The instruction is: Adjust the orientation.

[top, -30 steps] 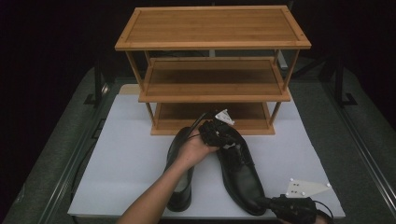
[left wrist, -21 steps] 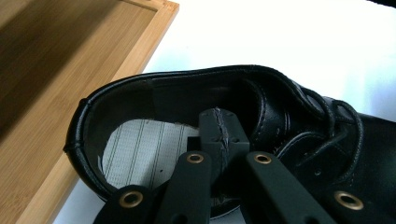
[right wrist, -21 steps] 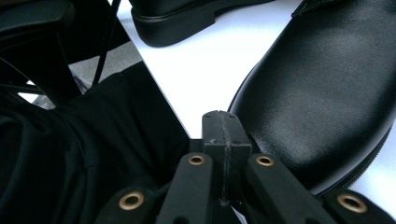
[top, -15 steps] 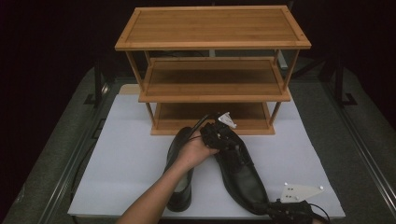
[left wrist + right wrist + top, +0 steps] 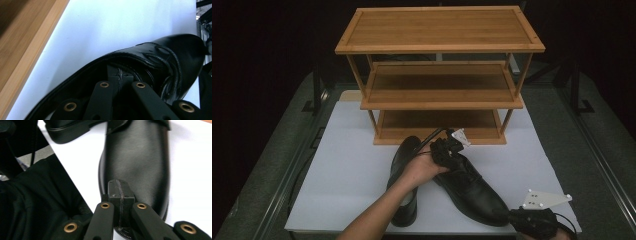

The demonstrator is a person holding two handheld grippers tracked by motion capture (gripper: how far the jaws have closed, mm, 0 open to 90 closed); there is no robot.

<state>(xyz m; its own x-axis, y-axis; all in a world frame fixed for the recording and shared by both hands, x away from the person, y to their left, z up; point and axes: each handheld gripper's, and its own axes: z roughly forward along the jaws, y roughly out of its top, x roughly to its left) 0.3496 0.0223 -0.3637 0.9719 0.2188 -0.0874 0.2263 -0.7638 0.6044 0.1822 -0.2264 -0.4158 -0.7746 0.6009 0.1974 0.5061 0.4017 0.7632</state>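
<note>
I had my right gripper [image 5: 532, 223] at the near edge of the white mat [image 5: 352, 165], its jaws pressed together with nothing between them, their tips resting on the toe of the right shoe [image 5: 472, 187], I think to steady that end. That black lace-up shoe lay slantwise on the mat, toe toward me and heel toward the bamboo shoe rack [image 5: 439, 75], and everything else I place from it. Just to its left the other shoe [image 5: 404, 185] lay nearly parallel, partly under my left forearm. At its heel end my left gripper [image 5: 447, 150] had its jaws shut and tucked down inside the shoe's opening, by the laces, probably to lift or swing the heel round. Beyond the heel stood the rack, its lowest shelf [image 5: 439, 122] bare and close, the likely place for the pair.
</note>
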